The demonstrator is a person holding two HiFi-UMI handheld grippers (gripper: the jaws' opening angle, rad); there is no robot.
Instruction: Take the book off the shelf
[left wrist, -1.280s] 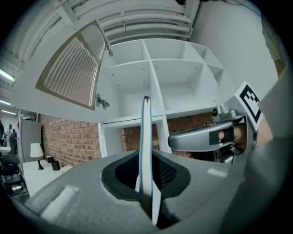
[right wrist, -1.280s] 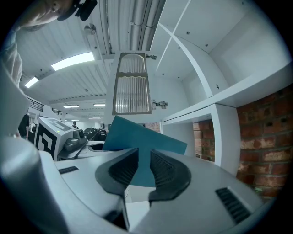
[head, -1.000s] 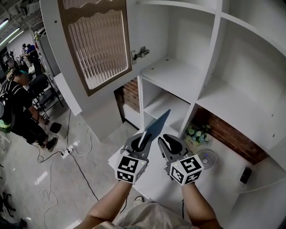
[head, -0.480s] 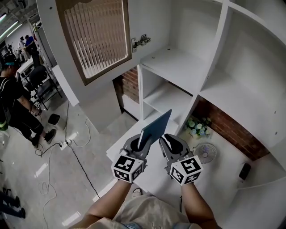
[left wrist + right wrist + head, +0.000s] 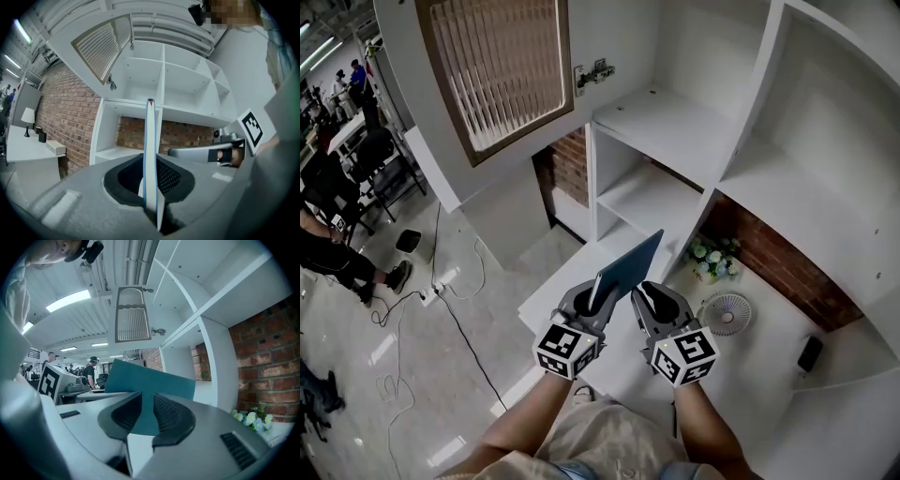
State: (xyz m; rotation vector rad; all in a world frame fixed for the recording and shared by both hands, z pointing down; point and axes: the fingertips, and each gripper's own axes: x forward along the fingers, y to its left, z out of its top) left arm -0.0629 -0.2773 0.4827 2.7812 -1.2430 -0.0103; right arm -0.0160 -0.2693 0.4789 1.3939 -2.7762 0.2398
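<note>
A thin teal book (image 5: 628, 270) stands on edge in front of the white shelf unit (image 5: 675, 122), held up in the air. My left gripper (image 5: 598, 302) is shut on its lower edge; the left gripper view shows the book (image 5: 150, 140) edge-on between the pads. Just to its right, my right gripper (image 5: 649, 298) holds nothing. Its jaws stand a little apart, and through the gap of the right gripper (image 5: 146, 401) the book's teal cover (image 5: 154, 380) shows behind. The shelf compartments in view hold nothing.
A louvred cabinet door (image 5: 502, 70) hangs open at upper left. On the white counter (image 5: 572, 281) below stand a small flower pot (image 5: 710, 258), a little fan (image 5: 727, 312) and a dark object (image 5: 810, 353). Cables (image 5: 441, 291) and people (image 5: 328, 253) are on the floor at left.
Both grippers and the held book keep almost the same place and pose. The head view has drifted slightly, and the people at left have moved.
</note>
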